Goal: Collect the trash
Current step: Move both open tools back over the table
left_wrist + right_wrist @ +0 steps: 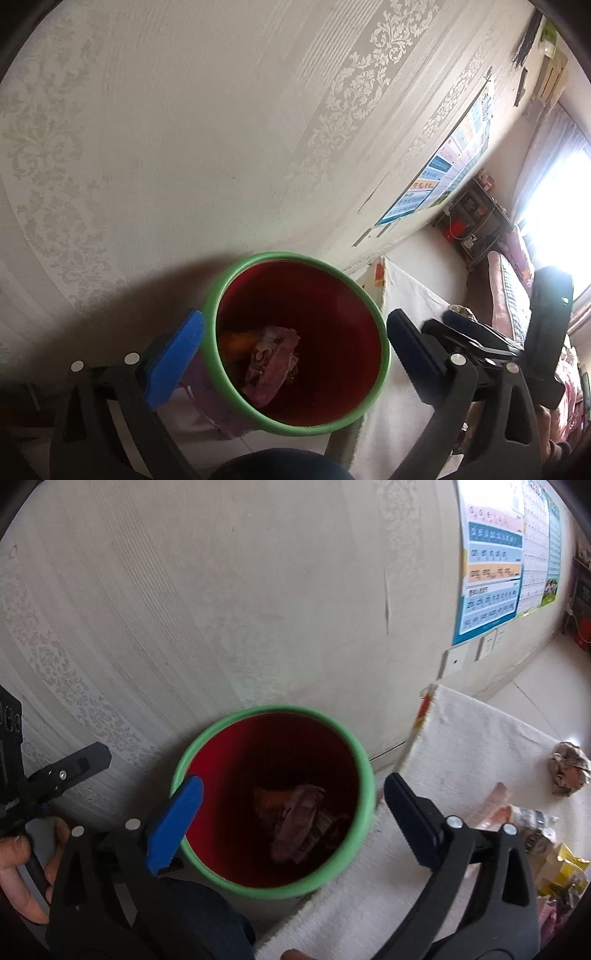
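Both the left gripper (295, 354) and right gripper (293, 825) are held spread and empty over the green-rimmed red plastic bin (364, 771); the crumpled paper ball (569, 768), right of the right gripper, is best pinched squarely.

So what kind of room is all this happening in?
Most likely a lived-in home, perhaps a bedroom. The patterned wallpaper, a children's learning poster on the wall, and a small green-rimmed waste bin standing by a white cloth strewn with wrappers all suggest it.

A chart poster (495, 554) hangs on patterned wallpaper (221, 590) above a white mat (461, 738).
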Tool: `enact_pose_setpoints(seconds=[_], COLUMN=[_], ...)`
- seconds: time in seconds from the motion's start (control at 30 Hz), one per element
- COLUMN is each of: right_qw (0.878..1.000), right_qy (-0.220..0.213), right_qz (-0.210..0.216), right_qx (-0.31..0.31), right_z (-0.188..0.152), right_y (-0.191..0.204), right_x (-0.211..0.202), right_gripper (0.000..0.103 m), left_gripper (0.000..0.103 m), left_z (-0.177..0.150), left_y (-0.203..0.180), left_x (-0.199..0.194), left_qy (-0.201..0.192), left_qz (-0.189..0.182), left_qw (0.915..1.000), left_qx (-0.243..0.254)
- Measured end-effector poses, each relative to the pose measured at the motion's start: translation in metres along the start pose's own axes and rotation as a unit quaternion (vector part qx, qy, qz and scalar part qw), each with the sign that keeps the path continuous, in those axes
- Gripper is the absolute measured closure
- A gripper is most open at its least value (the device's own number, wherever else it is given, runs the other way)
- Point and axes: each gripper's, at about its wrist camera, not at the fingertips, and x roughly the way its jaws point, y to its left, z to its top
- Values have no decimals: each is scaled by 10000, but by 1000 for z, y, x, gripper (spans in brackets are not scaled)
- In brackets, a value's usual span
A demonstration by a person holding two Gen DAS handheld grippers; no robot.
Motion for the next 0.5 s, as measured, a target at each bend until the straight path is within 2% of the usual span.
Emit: enact_pose_setpoints(seconds=[0.17, 0.3, 0.5], right_qw=[10000, 9996, 9973], right_qy=[-19, -127, -442], right_qz=[-63, -167, -459], right_qx=[47, 166, 353], right_z=[-10, -14, -19], right_y=[-8, -19, -42], right_x=[-18, -32, -64], right_gripper=[5, 5, 5], left_gripper=[8, 8, 8], left_z=[-6, -11, -16], left_y=[-13, -31, -70], left_x=[9, 19, 34], left_qy=[157, 320, 477], left_qz=[-94, -223, -544], left_qw=[9998, 9985, 9924], left_qx=[79, 372, 1000])
